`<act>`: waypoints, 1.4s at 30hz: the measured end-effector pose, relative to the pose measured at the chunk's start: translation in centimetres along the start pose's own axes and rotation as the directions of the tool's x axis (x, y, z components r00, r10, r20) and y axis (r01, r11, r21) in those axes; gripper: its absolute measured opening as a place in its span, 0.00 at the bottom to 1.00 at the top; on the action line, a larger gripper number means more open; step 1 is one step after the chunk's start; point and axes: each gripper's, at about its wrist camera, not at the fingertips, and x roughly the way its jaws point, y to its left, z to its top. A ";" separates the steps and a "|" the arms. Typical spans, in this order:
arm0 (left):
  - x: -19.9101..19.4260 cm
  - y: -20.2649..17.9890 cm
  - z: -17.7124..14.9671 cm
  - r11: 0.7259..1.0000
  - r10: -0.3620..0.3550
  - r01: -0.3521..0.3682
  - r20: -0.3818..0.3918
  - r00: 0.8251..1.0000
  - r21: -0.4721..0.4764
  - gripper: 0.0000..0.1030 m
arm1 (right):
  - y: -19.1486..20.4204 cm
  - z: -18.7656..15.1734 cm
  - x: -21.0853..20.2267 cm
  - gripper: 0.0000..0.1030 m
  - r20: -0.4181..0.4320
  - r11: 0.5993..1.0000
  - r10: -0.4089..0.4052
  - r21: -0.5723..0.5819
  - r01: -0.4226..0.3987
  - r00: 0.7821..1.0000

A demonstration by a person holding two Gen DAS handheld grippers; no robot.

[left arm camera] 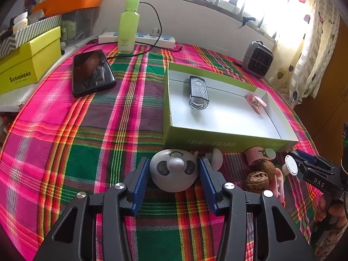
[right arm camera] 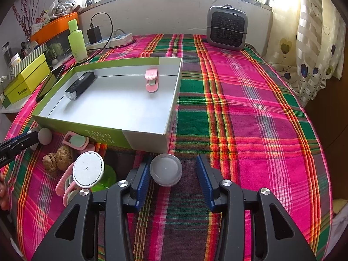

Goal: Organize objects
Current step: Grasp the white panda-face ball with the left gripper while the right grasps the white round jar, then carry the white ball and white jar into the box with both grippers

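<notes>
Straddling a grey panda-faced toy (left arm camera: 174,171) on the plaid-covered surface (left arm camera: 87,152), the left gripper (left arm camera: 174,174) has its jaws partly open; both blue pads sit right at the toy's sides, though a firm press cannot be confirmed. The right gripper (right arm camera: 174,171) is likewise partly open around a small clear round container (right arm camera: 166,169). Its left pad touches the container's edge; the right pad stands clear, with bare cloth between.

Between the two grippers lies a loose cluster: two walnuts (right arm camera: 57,157), a white round disc (right arm camera: 88,169) over something bright green, and pink plastic pieces (right arm camera: 67,189). A small grey ball (right arm camera: 45,136) rests against the box wall.

Just beyond the grippers sits the green-sided shallow box (right arm camera: 150,139), white inside. It holds a black bike light (right arm camera: 79,86) toward its left side and a pink stapler (right arm camera: 152,80) toward the far right.

Farther back: a black phone (left arm camera: 92,72), a pale green bottle (left arm camera: 128,25) standing upright, a white power strip (left arm camera: 139,39) and a grey desk fan (right arm camera: 227,28) by the window wall.
</notes>
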 end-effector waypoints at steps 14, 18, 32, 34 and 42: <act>-0.2 0.1 -0.1 1.000 -0.008 0.008 0.002 1.000 -0.012 0.43 | -0.1 -0.1 -0.2 0.28 0.007 1.000 0.010 0.011 -0.010 1.000; -0.4 -0.2 -0.3 1.000 -0.008 0.008 0.002 1.000 -0.006 0.43 | -0.1 -0.1 -0.3 0.28 0.011 1.000 0.013 0.008 -0.013 1.000; -1.4 -0.7 -0.2 1.000 -0.016 0.016 0.019 1.000 0.003 0.43 | 0.1 -0.3 -1.2 0.28 0.031 1.000 0.029 0.005 -0.029 0.999; -1.6 -0.7 -0.1 1.000 -0.018 0.018 0.022 1.000 0.007 0.43 | 0.2 -0.2 -1.3 0.28 0.034 1.000 0.030 0.005 -0.030 0.999; -2.6 -1.5 0.6 0.999 -0.033 0.032 0.040 0.999 0.023 0.43 | 0.3 0.2 -2.3 0.28 0.055 0.999 0.042 -0.002 -0.042 0.998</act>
